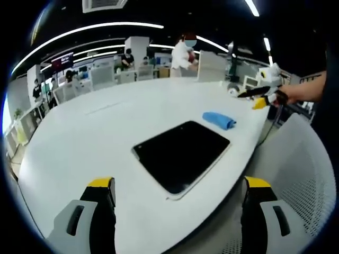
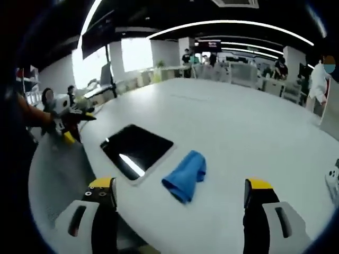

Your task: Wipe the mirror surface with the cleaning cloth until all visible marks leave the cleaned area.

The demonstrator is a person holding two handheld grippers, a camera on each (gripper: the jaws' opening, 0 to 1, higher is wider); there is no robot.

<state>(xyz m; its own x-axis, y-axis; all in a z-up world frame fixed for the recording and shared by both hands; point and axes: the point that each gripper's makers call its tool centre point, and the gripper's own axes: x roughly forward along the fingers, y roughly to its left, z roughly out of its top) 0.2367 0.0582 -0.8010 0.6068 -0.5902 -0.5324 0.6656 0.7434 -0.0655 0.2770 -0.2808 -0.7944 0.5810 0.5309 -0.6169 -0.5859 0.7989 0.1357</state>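
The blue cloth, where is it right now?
The blue cloth lies crumpled on the white table, just right of the dark mirror in the right gripper view, ahead of the open jaws and untouched.

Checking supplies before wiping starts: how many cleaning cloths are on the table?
1. The blue cleaning cloth lies crumpled on the white table, just beside the mirror and apart from it. Neither gripper touches it. Nothing suggests another is hidden.
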